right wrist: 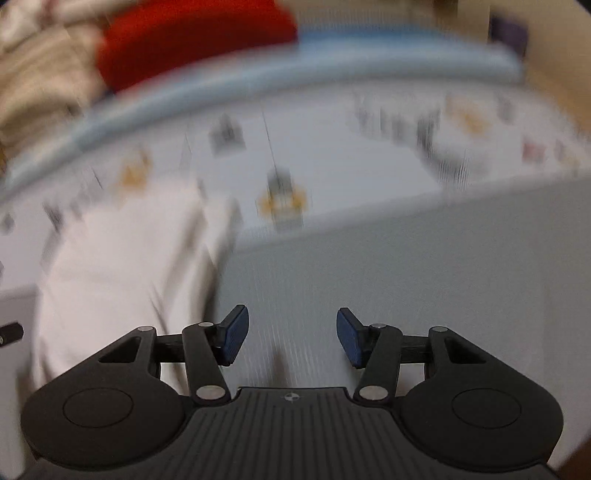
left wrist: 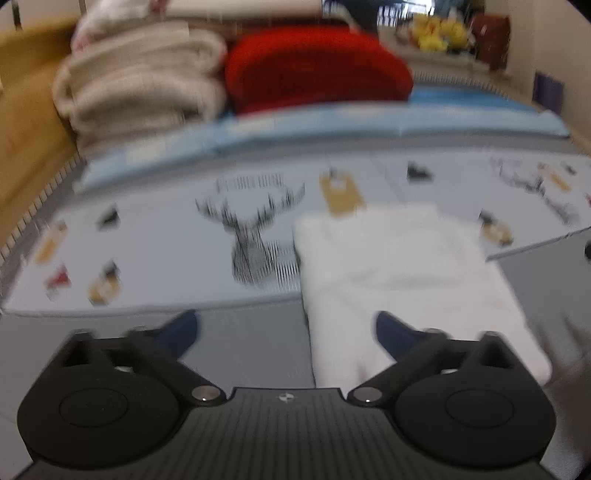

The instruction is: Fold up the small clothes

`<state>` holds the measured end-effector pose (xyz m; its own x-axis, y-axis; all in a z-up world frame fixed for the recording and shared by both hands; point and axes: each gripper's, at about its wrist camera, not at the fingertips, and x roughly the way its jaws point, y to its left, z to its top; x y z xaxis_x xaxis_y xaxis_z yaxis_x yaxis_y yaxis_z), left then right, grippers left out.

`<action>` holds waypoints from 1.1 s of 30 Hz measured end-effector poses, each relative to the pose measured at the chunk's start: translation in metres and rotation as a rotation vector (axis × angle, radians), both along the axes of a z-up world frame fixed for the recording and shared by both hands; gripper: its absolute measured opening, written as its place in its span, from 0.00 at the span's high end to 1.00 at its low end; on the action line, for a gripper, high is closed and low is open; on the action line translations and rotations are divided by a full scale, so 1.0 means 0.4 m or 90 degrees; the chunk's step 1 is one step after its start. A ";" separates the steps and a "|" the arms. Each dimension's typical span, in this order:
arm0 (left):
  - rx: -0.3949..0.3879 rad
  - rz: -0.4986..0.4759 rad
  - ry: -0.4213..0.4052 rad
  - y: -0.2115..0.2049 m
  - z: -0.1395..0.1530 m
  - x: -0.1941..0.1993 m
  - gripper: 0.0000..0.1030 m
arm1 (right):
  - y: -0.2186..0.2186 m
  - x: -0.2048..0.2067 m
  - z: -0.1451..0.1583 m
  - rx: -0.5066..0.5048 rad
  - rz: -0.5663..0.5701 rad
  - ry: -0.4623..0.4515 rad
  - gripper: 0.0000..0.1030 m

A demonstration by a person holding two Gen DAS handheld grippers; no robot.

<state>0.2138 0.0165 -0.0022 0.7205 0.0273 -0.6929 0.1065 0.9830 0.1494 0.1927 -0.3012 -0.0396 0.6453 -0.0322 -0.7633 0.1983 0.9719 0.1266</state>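
A folded white garment (left wrist: 402,273) lies flat on the grey printed sheet (left wrist: 166,236), right of centre in the left wrist view. My left gripper (left wrist: 286,332) is open and empty, its right finger over the garment's near left edge. In the right wrist view the same garment (right wrist: 122,273) lies at the left, blurred by motion. My right gripper (right wrist: 291,336) is open and empty over the plain grey surface (right wrist: 369,258), to the right of the garment.
A stack of folded beige blankets (left wrist: 140,77) and a red folded blanket (left wrist: 317,70) sit at the back. A blue mat edge (left wrist: 332,125) runs behind the printed sheet. A wooden floor (left wrist: 26,122) lies at the left. Yellow toys (left wrist: 439,33) sit far back.
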 end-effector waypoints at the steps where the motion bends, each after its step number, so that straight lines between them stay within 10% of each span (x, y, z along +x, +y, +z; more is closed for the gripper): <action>1: 0.001 0.005 -0.021 0.002 0.030 -0.022 0.00 | 0.008 -0.026 0.035 -0.012 0.013 -0.051 0.45; 5: -0.019 0.020 -0.080 0.004 0.133 -0.126 0.00 | 0.024 -0.139 0.153 -0.029 0.048 -0.191 0.29; 12: -0.099 0.018 -0.122 -0.013 0.183 -0.394 0.00 | 0.070 -0.346 0.230 -0.018 0.066 -0.265 0.21; 19: -0.186 0.011 -0.052 -0.028 0.082 -0.469 0.00 | 0.116 -0.432 0.163 -0.027 0.071 -0.216 0.18; 23: -0.108 0.031 -0.085 -0.057 0.074 -0.442 0.00 | 0.135 -0.429 0.139 -0.039 0.088 -0.187 0.18; 33: -0.117 0.039 -0.035 -0.059 0.047 -0.400 0.00 | 0.169 -0.422 0.125 -0.059 0.114 -0.168 0.17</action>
